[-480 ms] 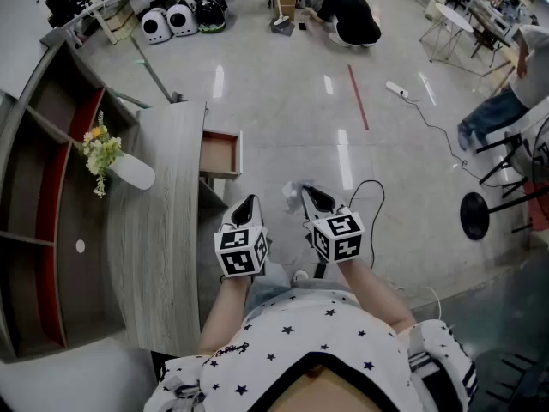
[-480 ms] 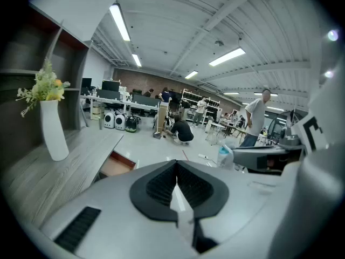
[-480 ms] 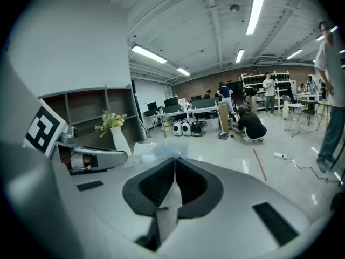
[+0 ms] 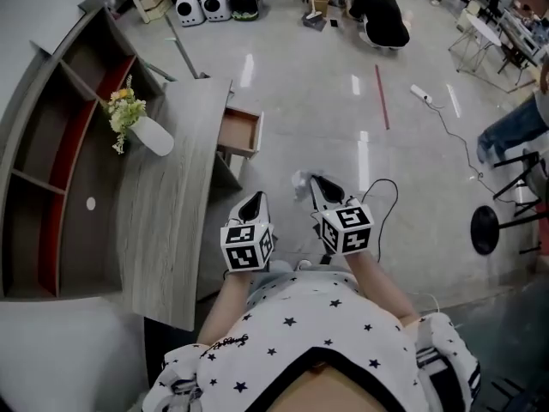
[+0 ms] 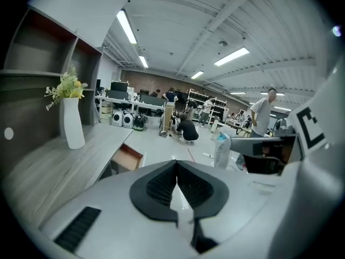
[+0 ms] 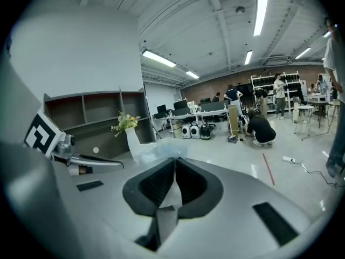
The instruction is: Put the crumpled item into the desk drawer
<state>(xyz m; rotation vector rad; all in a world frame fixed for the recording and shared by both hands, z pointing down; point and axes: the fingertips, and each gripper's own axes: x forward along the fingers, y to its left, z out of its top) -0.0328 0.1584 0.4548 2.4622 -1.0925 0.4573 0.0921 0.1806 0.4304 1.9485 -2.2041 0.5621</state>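
The right gripper (image 4: 316, 181) is pinching crumpled clear plastic (image 4: 299, 183); the left gripper (image 4: 254, 198) is sitting closed, empty. The grey wood-grain desk (image 4: 171, 213) is showing its open wooden drawer (image 4: 238, 132) just ahead.

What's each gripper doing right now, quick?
Left gripper: closed, holding nothing.
Right gripper: closed on the crumpled item.

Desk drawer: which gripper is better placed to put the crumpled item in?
Right. The right gripper is shut on the crumpled item, held above the floor; the left gripper is shut and empty. The drawer stands open ahead and to the left of both.
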